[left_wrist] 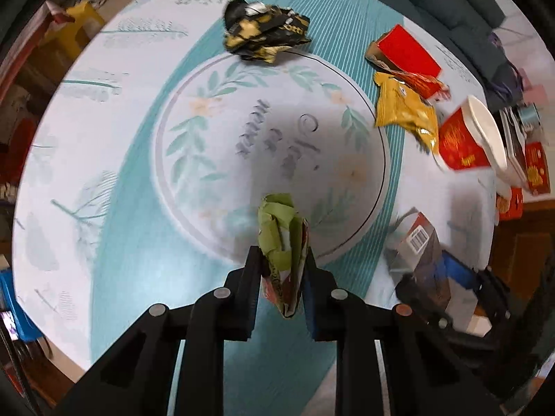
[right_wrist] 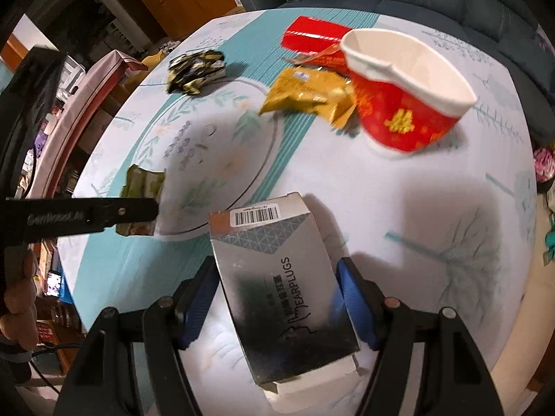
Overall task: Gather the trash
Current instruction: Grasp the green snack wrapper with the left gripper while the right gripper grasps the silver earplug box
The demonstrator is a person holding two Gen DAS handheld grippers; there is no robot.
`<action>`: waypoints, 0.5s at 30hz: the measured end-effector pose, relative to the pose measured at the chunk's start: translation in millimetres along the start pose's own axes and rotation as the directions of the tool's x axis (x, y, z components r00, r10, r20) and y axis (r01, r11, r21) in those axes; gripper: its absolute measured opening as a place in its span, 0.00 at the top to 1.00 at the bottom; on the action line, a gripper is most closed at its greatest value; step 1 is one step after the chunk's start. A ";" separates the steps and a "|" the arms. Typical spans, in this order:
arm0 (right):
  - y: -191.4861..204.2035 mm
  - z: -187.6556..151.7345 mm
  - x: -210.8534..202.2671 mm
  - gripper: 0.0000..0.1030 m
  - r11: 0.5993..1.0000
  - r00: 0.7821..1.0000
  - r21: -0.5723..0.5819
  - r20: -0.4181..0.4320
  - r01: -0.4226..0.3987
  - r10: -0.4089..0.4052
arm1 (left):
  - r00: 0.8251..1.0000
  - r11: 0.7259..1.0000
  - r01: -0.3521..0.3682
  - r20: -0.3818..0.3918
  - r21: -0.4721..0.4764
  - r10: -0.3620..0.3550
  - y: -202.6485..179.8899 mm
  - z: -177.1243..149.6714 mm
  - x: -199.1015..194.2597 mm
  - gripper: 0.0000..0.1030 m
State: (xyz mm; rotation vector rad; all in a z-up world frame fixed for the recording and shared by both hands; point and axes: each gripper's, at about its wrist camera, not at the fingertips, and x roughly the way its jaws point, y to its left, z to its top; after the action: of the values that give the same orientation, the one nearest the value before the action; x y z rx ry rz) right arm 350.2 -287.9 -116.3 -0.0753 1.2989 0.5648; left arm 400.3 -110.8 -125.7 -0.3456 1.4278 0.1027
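Surface (right_wrist: pixel 399 208): white and teal, leaf prints.
Cup (right_wrist: pixel 406 118): red, gold motif, white inside.
Packet (right_wrist: pixel 308 95) beside cup: golden yellow.
Box (right_wrist: pixel 277 277): silver-grey, barcode.
Wrapper (left_wrist: pixel 282 239): green.
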 end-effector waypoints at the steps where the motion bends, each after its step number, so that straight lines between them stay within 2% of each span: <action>1: 4.0 -3.5 -1.2 0.33 1.000 1.000 0.006 -0.002 -0.005 0.005 | 1.000 1.000 0.002 0.010 0.013 -0.002 5.0 -5.6 -5.0 0.81; 7: 35.8 -25.7 -9.4 0.33 0.997 0.999 0.057 -0.013 -0.044 0.045 | 0.997 0.997 0.013 0.078 0.081 -0.019 39.9 -50.5 -31.7 0.81; 15: 100.2 -55.6 -27.4 0.33 0.995 0.998 0.079 0.019 -0.058 0.056 | 0.984 0.987 0.032 0.168 0.155 -0.059 121.8 -111.9 -72.9 0.81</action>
State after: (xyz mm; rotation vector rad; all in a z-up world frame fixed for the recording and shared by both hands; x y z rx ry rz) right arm 253.1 -231.2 -81.2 0.0327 1.3093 0.5604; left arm 249.8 -18.7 -86.8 -0.2374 1.2474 -0.0140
